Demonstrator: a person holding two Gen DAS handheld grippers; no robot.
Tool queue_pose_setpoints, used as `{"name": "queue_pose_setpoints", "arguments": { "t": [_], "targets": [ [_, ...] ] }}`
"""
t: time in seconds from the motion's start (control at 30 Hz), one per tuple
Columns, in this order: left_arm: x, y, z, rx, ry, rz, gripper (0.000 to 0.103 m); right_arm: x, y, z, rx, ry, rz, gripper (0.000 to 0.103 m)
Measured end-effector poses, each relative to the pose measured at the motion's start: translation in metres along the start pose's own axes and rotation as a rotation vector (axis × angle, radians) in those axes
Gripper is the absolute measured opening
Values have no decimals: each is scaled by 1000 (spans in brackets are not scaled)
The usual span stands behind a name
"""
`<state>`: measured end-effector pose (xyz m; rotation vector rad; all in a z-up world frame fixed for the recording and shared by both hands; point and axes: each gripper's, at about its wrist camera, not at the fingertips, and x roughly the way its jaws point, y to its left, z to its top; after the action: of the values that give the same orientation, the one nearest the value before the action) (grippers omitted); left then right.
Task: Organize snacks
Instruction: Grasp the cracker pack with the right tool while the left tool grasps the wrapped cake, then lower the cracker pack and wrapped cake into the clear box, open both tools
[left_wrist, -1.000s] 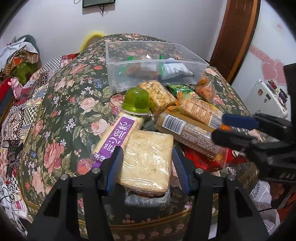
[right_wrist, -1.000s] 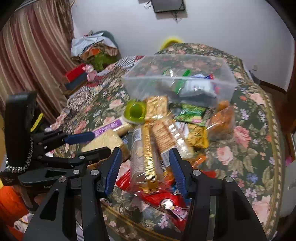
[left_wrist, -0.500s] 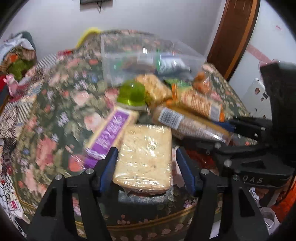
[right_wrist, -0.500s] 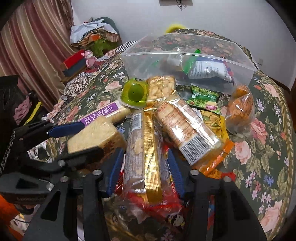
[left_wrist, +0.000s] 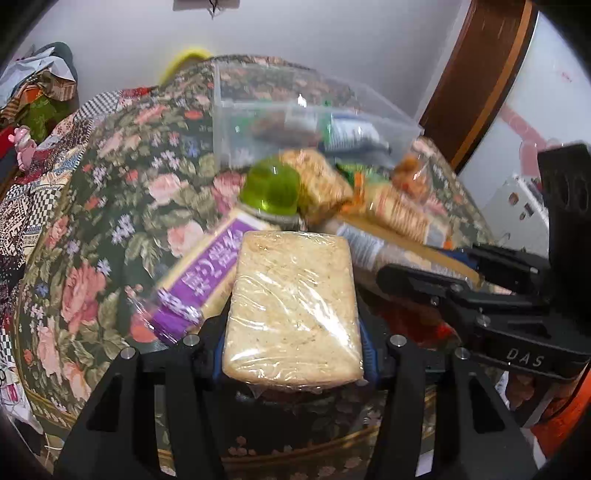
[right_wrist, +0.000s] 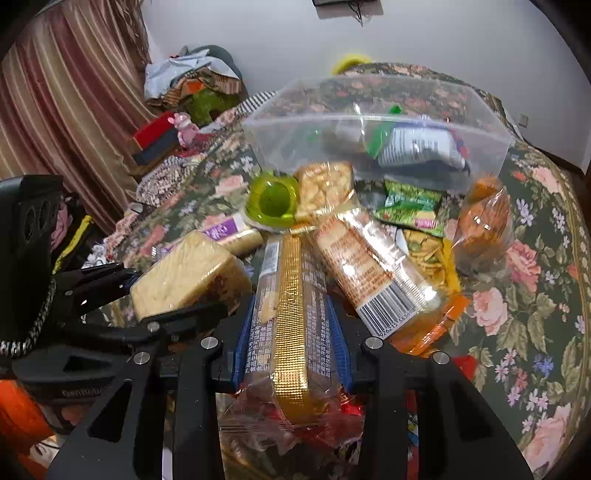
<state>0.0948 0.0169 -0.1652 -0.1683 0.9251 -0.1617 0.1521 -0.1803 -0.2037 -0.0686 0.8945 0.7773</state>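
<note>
My left gripper (left_wrist: 293, 350) is shut on a pale rice cake wrapped in clear film (left_wrist: 295, 306), lifted slightly off the snack pile; it also shows in the right wrist view (right_wrist: 188, 275). My right gripper (right_wrist: 291, 343) is shut on a long cracker pack with a gold stripe (right_wrist: 291, 314). A clear plastic bin (right_wrist: 376, 129) stands behind the pile and holds several snack packets. In the left wrist view the bin (left_wrist: 295, 122) sits at the top centre.
On the floral tablecloth (right_wrist: 517, 295) lie a green jelly cup (right_wrist: 273, 203), a purple-label pack (left_wrist: 207, 273), a barcode cracker pack (right_wrist: 369, 266), a green bag (right_wrist: 410, 203) and an orange snack bag (right_wrist: 484, 221). Clothes pile (right_wrist: 192, 85) at the far left.
Both grippers have closed: the left on the rice cake, the right on the gold-striped cracker pack. Both moved in closer to the pile; the rice cake has risen a little.
</note>
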Motion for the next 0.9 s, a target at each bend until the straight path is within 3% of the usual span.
{"name": "queue_pose_setpoints", "arguments": {
  "t": [0.5,0.9],
  "targets": [
    [-48,3,40,-14,-152,30,55,-47,5,26,14,-185,6,34],
    [-53,2,95,0,-248,46,55,-73,-23,70,45,-316,-76,34]
  ]
}}
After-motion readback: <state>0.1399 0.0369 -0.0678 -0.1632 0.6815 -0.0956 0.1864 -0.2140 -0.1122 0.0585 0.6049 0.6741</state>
